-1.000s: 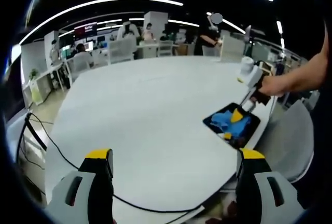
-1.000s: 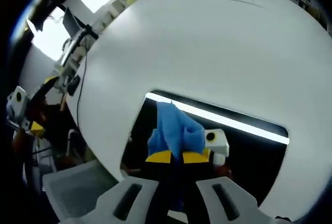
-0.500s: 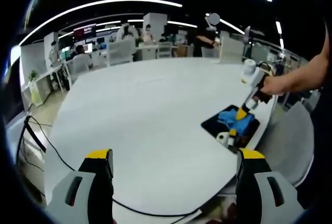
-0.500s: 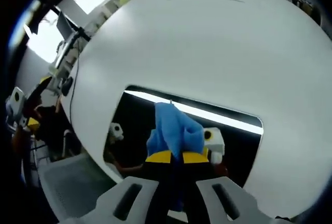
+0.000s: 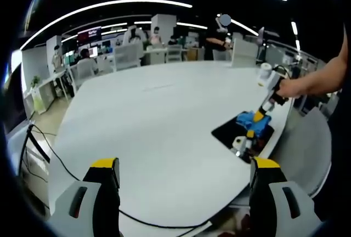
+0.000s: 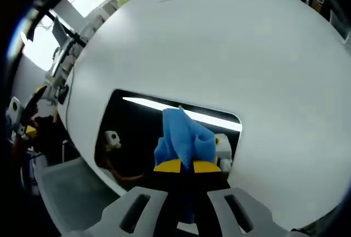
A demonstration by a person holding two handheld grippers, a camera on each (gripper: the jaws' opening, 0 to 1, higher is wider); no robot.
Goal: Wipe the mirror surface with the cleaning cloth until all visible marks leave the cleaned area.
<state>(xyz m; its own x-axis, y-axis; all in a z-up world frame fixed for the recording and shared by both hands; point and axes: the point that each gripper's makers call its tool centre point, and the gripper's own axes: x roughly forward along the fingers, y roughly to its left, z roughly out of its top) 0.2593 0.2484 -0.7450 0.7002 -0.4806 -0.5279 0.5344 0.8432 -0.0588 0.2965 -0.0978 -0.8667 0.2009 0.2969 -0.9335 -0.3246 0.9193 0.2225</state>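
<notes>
- Pinching the blue cleaning cloth (image 6: 184,141), the right gripper (image 6: 182,166) has its jaws closed on it, pressing it onto the mirror (image 6: 137,133).
- Mirror lies flat near the white counter (image 5: 159,122) edge.
- Left gripper (image 5: 184,165) hovers with jaws wide apart, holding nothing.

A bright blue crumpled cleaning cloth (image 6: 184,138) was pinched between the right gripper's (image 6: 184,166) yellow-tipped, pale grey jaws. Under it lay a rectangular mirror (image 6: 137,133) that looked black, crossed by one thin white reflected stripe. The large round table (image 6: 230,45) was plain white. The left gripper's (image 5: 184,165) jaws were also pale grey with yellow tips and dark inner faces. A thin black cable (image 5: 55,154) trailed across the white tabletop
</notes>
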